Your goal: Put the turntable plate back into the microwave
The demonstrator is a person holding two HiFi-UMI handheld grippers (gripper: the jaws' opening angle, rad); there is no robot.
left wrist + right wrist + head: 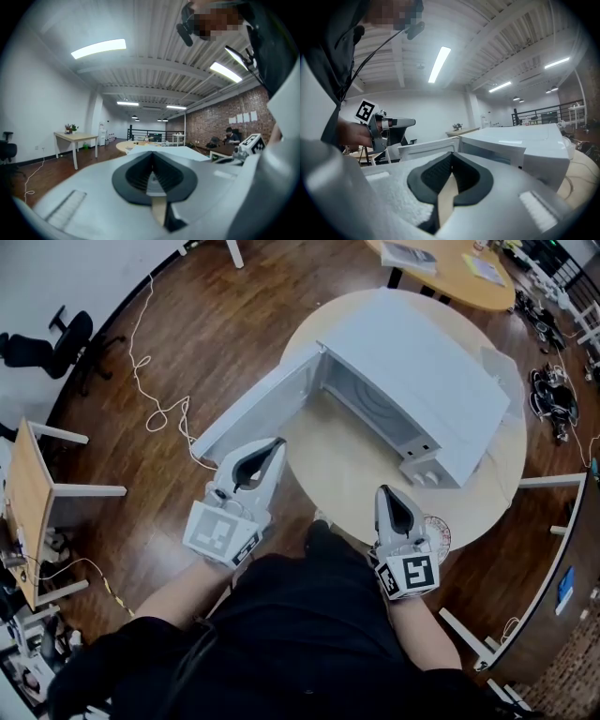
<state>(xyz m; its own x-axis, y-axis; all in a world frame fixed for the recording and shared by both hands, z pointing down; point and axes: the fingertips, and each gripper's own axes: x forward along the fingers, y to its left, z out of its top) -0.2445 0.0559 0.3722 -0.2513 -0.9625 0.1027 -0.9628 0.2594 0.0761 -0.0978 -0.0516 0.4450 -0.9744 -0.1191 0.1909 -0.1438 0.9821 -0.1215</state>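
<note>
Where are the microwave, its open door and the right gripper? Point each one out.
microwave [422, 371], head view, on its white top panel.
open door [255, 403], head view, middle of the door panel.
right gripper [383, 491], head view, at its shut fingertips.

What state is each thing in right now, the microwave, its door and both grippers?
Microwave: upright on the round table, cavity exposed.
Microwave door: swung wide open.
Left gripper: shut, empty.
Right gripper: shut, empty.
Round patterned disc: lying flat near the table's edge, beside the right gripper.
</note>
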